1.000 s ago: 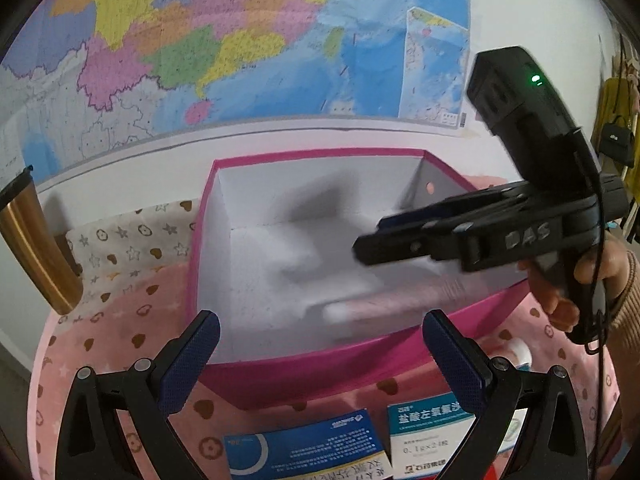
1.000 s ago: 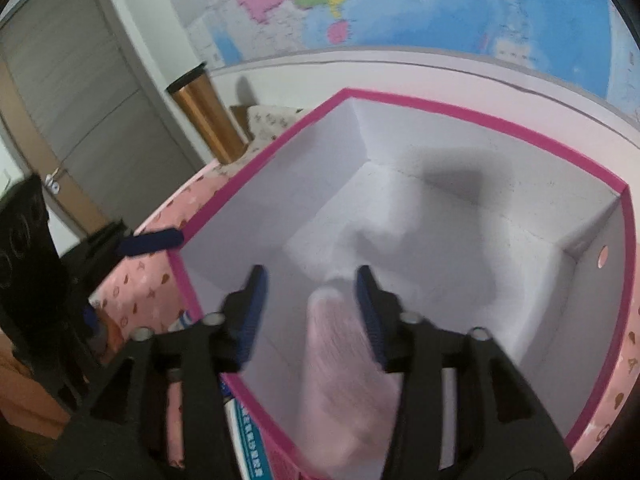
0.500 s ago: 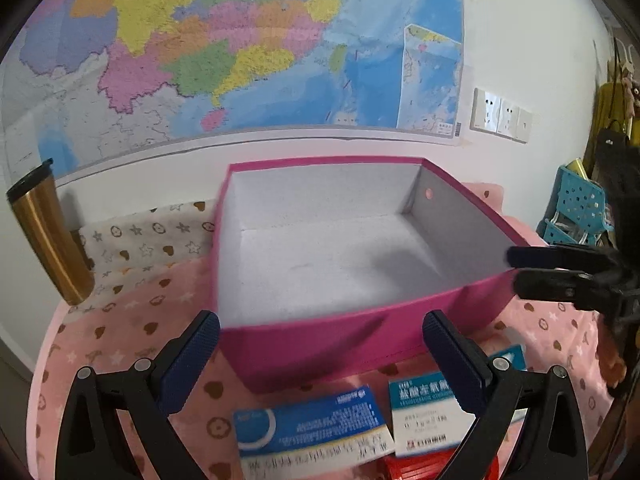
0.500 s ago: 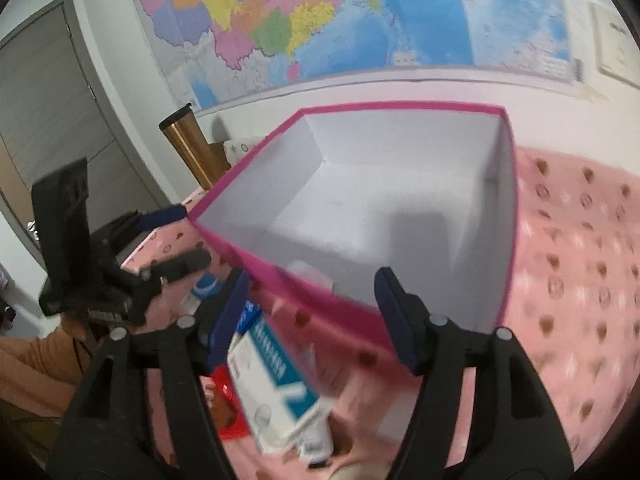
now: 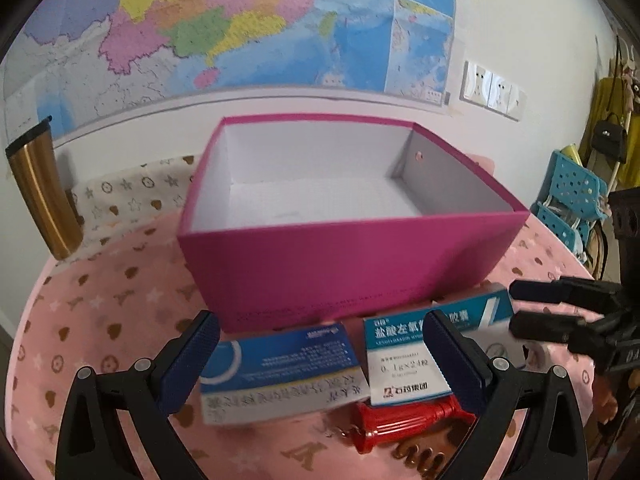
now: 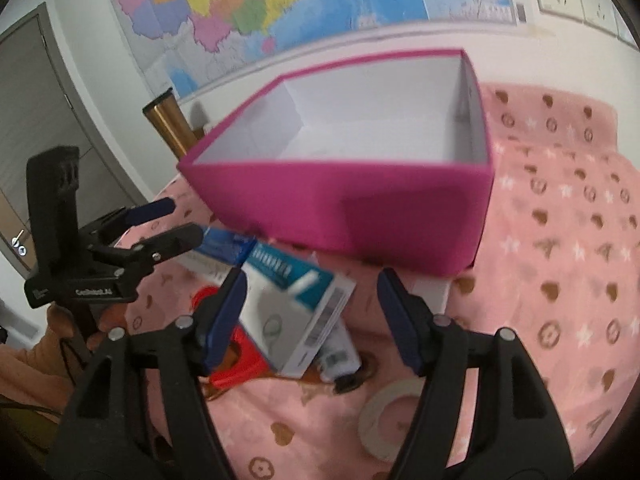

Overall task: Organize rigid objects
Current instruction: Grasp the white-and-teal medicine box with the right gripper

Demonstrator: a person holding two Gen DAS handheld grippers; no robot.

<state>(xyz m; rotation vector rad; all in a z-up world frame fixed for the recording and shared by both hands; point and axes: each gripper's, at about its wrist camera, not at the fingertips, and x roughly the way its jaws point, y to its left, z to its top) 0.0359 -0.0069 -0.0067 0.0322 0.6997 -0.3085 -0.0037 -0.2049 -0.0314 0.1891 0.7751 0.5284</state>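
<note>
A magenta box [image 5: 352, 268] with a white inside stands open on the pink cloth; it also shows in the right wrist view [image 6: 352, 208]. In front of it lie two blue-and-white medicine boxes [image 5: 280, 372] [image 5: 404, 352], a red ribbed piece [image 5: 404, 420], a small tube [image 6: 340, 356] and a roll of white tape [image 6: 384, 416]. My left gripper [image 5: 320, 360] is open and empty above the medicine boxes. My right gripper [image 6: 312, 316] is open and empty above the teal-and-white box [image 6: 296, 312]; it also shows at the right in the left wrist view [image 5: 532, 312].
A gold tumbler [image 5: 44, 192] stands at the back left by the wall. A world map hangs behind the table. A blue perforated basket [image 5: 568, 196] and hanging bags are off to the right. A grey door [image 6: 44, 128] is at the left.
My right gripper let go of a pink item inside the magenta box, opened wider and drew back out to the front. Both views have pulled back and down toward the items before the box.
</note>
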